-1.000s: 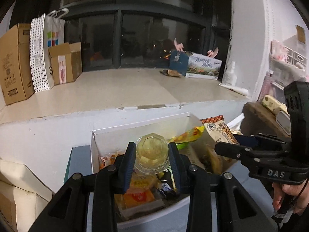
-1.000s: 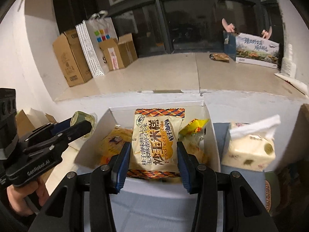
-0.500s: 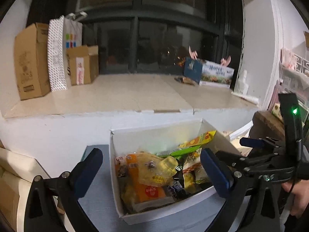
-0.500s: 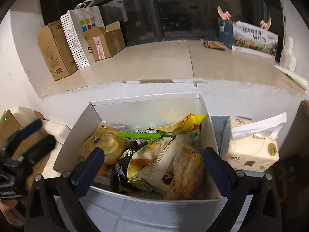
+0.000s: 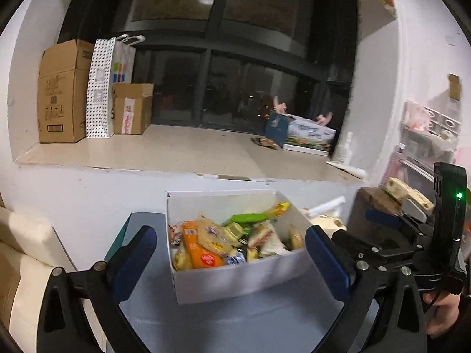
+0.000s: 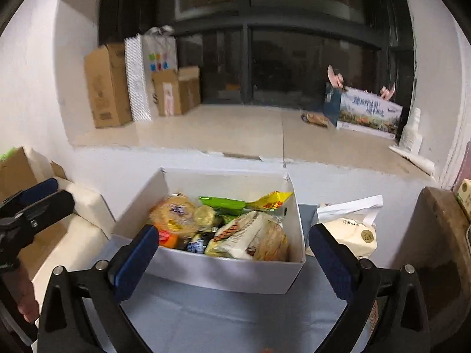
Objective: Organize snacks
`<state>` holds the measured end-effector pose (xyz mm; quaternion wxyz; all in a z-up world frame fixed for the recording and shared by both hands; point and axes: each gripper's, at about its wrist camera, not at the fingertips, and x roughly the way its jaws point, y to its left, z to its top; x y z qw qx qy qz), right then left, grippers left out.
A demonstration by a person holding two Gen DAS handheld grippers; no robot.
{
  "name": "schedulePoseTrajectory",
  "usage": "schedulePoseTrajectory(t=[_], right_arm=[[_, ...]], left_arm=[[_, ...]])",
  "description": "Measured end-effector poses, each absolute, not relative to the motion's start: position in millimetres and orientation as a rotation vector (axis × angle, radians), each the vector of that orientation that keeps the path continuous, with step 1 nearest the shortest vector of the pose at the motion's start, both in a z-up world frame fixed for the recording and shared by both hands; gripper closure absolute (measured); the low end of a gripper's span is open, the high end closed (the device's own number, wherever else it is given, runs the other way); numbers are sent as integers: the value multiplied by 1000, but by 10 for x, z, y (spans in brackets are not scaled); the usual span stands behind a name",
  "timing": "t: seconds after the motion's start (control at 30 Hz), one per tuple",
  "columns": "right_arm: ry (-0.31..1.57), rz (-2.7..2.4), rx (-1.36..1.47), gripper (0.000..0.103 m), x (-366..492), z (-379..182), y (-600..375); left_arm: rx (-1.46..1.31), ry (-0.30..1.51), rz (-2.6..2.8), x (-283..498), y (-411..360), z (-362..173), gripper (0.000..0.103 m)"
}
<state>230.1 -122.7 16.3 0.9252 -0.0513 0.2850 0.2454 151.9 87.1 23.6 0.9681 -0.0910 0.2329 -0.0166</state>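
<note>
A white cardboard box point(image 5: 235, 279) point(image 6: 223, 273) stands on a grey-blue surface, filled with several snack packs. Among them are an orange pack point(image 5: 200, 250), a green pack point(image 6: 223, 203), a yellow pack point(image 6: 273, 200) and a large rice-cake bag point(image 6: 250, 238). My left gripper point(image 5: 232, 253) is open and empty, held back from the box's front wall. My right gripper point(image 6: 232, 250) is open and empty, its fingers on either side of the box front. The right gripper also shows in the left wrist view point(image 5: 391, 235).
A tissue pack point(image 6: 350, 229) lies right of the box. A wide stone sill point(image 6: 235, 129) behind holds cardboard boxes point(image 5: 64, 91), a dotted paper bag point(image 5: 109, 88) and a printed carton point(image 6: 368, 111). A dark wooden stand point(image 6: 441, 235) is at right, cream boxes point(image 5: 26, 253) at left.
Both grippers opened and let go: the left dropped the clear jelly cup, the right the rice-cake bag, into the box. Both have since pulled back and up from the box.
</note>
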Motion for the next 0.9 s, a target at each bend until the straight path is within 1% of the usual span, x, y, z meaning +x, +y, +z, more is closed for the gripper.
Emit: schedulePoseTrajectory(t=[0.27, 0.43, 0.53, 0.63, 0.9], right_arm=[[504, 504, -97, 0, 1460, 339, -1592], [570, 515, 10, 0, 1096, 281, -1931], [600, 502, 42, 0, 912, 209, -2051], [600, 490, 12, 0, 766, 187, -2092], [593, 485, 1, 0, 706, 222, -2069]], left_arm=[[-54, 455, 20, 714, 488, 319, 0], [-45, 495, 19, 367, 267, 222, 0], [-48, 516, 0, 238, 164, 170, 0], [-53, 534, -25, 178, 97, 147, 0], [-54, 543, -40, 138, 27, 199, 0]])
